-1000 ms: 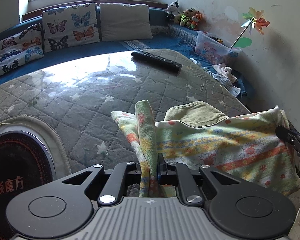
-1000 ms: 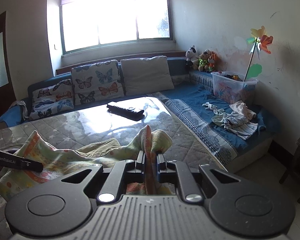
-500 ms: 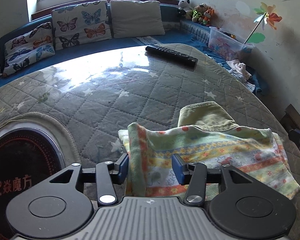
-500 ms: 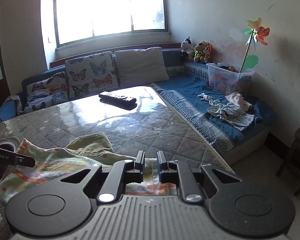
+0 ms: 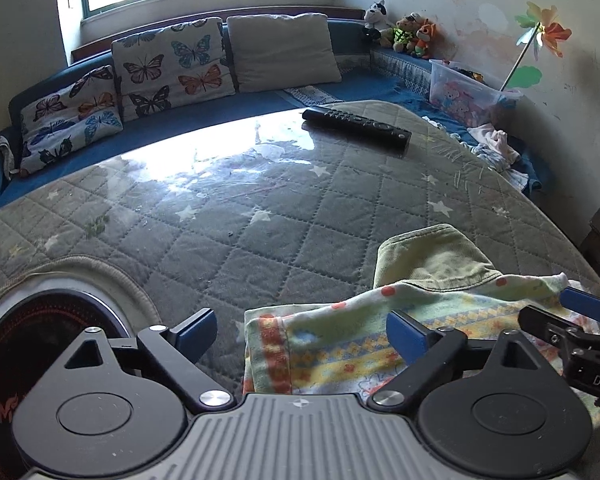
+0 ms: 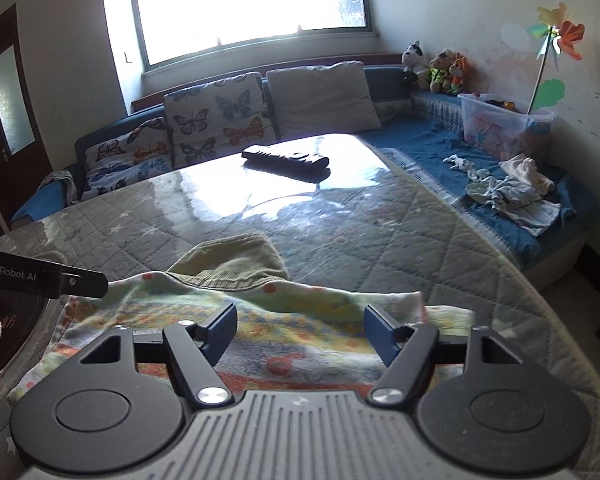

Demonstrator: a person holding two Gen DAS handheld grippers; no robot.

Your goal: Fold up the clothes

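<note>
My left tongs (image 5: 302,334) are opening and stand wide now, and the blue pads (image 5: 406,338) do not press on anything; the left end of the patterned garment (image 5: 340,344) lies between them, flat on the table (image 5: 260,216). My right tongs (image 6: 300,330) are opening too, a little less wide, and the right part of the same garment (image 6: 300,328) lies between and under them, but the pads are apart from the cloth and hold nothing. The garment is a small piece with yellow, green and orange stripes and red dots, and it lies at the near edge of the table, on the grey quilted cover with white stars. An olive green part (image 6: 236,260) with a ribbed texture comes out from under its far edge; I cannot tell if it belongs to the same garment. In the left view the tip of my right tongs (image 5: 584,308) is over the right end of the cloth. A black remote control (image 5: 356,126) lies well apart, at the far side of the table. Beyond it is a blue sofa (image 6: 420,136) with butterfly cushions (image 5: 172,68), and more small clothes (image 6: 508,192) are in a heap on the sofa at the right.
</note>
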